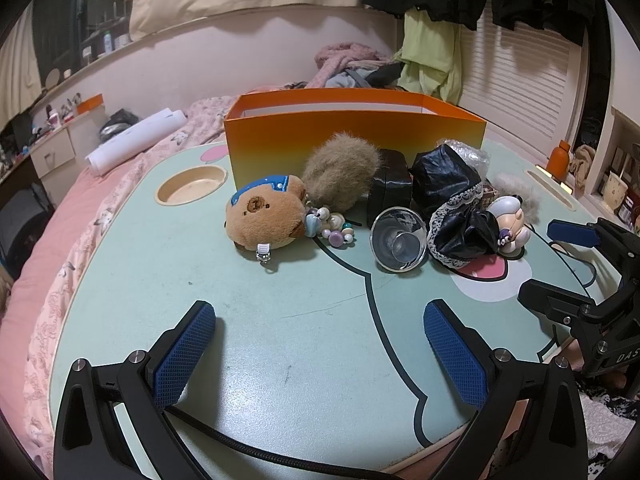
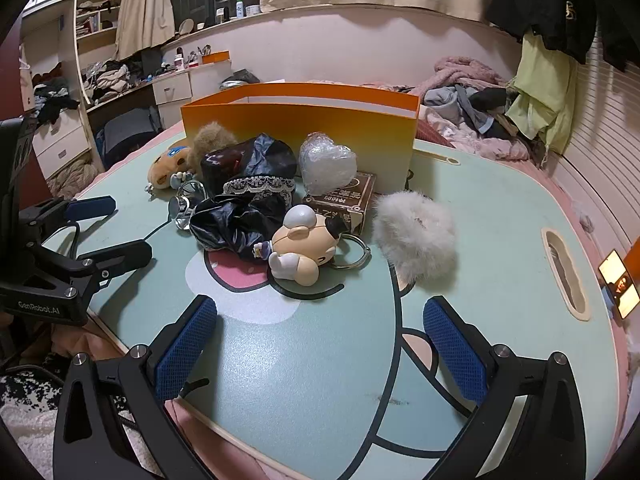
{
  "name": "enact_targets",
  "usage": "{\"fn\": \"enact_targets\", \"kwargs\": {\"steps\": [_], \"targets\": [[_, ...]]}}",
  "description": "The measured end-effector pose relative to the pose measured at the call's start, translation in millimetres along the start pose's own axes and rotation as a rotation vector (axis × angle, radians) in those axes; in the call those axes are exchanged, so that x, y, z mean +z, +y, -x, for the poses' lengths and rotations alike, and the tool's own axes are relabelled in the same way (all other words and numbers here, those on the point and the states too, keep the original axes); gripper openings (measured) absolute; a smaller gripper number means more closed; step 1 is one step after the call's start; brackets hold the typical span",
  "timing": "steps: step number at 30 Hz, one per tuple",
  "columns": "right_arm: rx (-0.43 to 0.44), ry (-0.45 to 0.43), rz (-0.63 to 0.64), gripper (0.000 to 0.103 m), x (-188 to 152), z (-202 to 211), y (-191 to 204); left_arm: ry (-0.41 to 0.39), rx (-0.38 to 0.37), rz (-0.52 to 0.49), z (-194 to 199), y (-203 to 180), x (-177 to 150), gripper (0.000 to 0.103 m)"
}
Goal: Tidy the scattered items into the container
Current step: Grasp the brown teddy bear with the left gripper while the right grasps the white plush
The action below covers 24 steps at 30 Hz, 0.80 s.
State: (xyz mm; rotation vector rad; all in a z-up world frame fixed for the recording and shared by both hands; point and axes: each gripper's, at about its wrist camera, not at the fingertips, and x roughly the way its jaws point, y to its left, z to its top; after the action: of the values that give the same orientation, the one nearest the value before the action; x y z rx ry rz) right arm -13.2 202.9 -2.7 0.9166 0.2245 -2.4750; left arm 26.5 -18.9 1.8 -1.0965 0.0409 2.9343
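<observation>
- The left gripper has its jaws spread wide with nothing between them, hovering low over the table, short of the pile.
- The right gripper is the same: jaws wide apart, empty, low over the table's near edge, with the left one in view at its left.
- One orange box stands open-topped at the far side of the table; the loose items lie in a cluster just in front of it, none visibly inside.
- Counted in the cluster: one brown bear toy, one tan fluffy ball, one bunch of beads touching the bear, one glass cup on its side, one black lace-trimmed cloth, one doll figure lying on a metal ring, one bubble-wrapped bundle resting on one small brown carton, and one white fluffy ball just beside the carton.
- The table is pale green with a cartoon face printed on it and one round cup recess.
- It sits over a pink bed; clothes hang at the right, and a cluttered desk and shelves stand at the left.
</observation>
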Motion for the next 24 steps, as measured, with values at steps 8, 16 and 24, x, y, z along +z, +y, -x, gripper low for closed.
{"fn": "enact_targets", "kwargs": {"steps": [8, 16, 24], "targets": [[0.009, -0.012, -0.004, 0.103, -2, 1, -1, 0.025, -0.087, 0.124, 9, 38, 28, 0.103], [0.009, -0.014, -0.003, 0.103, -1, 1, -1, 0.066, -0.036, 0.190, -24, 63, 71, 0.079], [-0.001, -0.010, -0.006, 0.103, -1, 2, -1, 0.147, -0.081, 0.213, -45, 61, 65, 0.048]]}}
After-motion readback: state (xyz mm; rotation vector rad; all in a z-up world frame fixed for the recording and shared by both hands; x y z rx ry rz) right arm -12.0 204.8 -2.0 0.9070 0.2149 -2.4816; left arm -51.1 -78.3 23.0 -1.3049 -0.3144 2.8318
